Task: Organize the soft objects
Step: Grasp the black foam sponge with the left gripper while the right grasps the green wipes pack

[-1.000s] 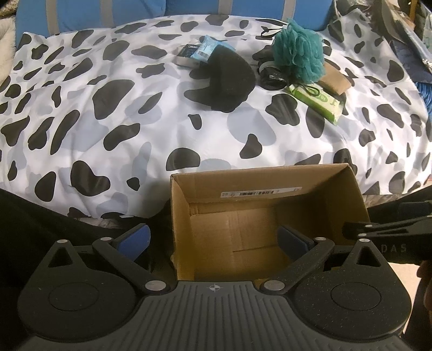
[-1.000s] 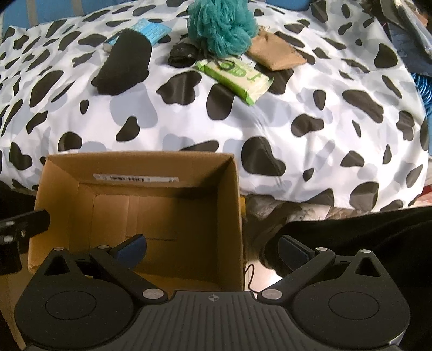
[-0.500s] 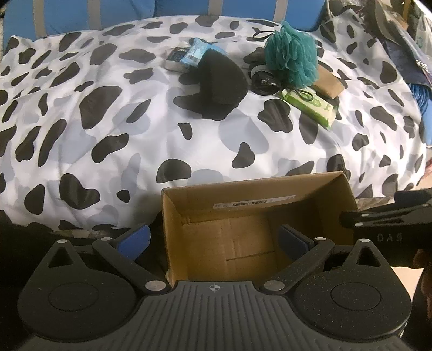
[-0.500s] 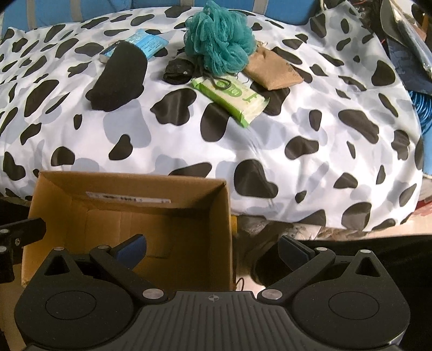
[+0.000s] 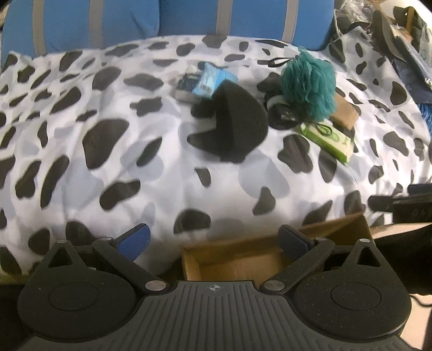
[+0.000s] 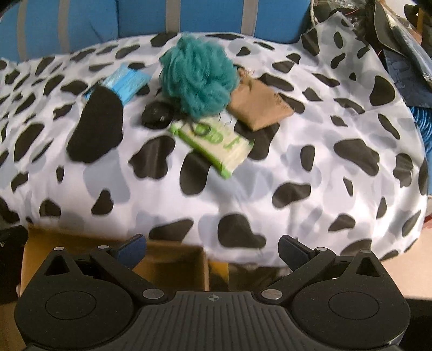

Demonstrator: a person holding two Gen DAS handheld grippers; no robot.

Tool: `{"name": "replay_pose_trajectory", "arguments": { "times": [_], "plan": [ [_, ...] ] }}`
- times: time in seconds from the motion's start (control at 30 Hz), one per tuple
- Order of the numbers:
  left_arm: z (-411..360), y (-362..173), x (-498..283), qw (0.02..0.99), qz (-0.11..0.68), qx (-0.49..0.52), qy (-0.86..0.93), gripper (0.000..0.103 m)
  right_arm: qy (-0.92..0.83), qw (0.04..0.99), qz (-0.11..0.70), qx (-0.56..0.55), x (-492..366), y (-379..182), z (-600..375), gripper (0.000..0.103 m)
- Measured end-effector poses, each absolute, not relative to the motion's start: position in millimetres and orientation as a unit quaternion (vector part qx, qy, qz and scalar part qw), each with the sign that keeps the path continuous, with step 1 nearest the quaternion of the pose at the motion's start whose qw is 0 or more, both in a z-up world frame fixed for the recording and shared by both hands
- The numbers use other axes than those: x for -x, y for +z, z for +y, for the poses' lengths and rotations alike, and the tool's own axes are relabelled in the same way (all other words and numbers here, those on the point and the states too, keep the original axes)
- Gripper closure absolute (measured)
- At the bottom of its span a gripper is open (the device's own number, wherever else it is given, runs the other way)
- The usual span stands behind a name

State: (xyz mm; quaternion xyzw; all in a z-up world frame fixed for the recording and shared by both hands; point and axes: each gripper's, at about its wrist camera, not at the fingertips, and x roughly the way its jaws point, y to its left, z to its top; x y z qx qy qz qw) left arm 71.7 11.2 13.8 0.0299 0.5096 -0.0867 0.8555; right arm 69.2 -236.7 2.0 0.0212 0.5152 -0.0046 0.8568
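Observation:
Soft items lie grouped on the cow-print cover (image 5: 135, 162): a black hat (image 5: 235, 127) (image 6: 94, 129), a teal mesh sponge (image 5: 310, 83) (image 6: 197, 75), a green tissue pack (image 5: 326, 137) (image 6: 216, 143), a brown pouch (image 5: 345, 113) (image 6: 259, 105), a blue packet (image 5: 210, 81) (image 6: 127, 81) and a small black bundle (image 5: 283, 116) (image 6: 156, 113). An open cardboard box (image 5: 256, 259) (image 6: 167, 259) stands below the bed's near edge. My left gripper (image 5: 216, 237) is open and empty above the box. My right gripper (image 6: 213, 248) is open and empty at the box's right corner.
Blue cushions with grey stripes (image 5: 189, 24) back the bed. Dark clutter and bags (image 5: 399, 40) pile up at the far right. The right gripper's body (image 5: 399, 205) shows at the right edge of the left wrist view.
Both grippers have risen and tilted up toward the bed. The box has dropped to the bottom of each view and the soft items look nearer. Both stay open.

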Motion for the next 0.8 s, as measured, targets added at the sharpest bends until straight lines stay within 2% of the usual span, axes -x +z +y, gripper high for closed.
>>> {"name": "replay_pose_trajectory", "arguments": {
  "times": [0.27, 0.8],
  "plan": [
    [8.4, 11.0, -97.0, 0.867, 0.485, -0.061, -0.098, 0.000, 0.033, 0.891, 0.452, 0.008, -94.1, 8.9, -244.8, 0.000],
    [5.3, 6.0, -157.1, 0.868, 0.476, -0.070, -0.120, 0.000, 0.150, 0.866, 0.477, -0.022, -159.1, -11.8, -263.4, 0.000]
  ]
}}
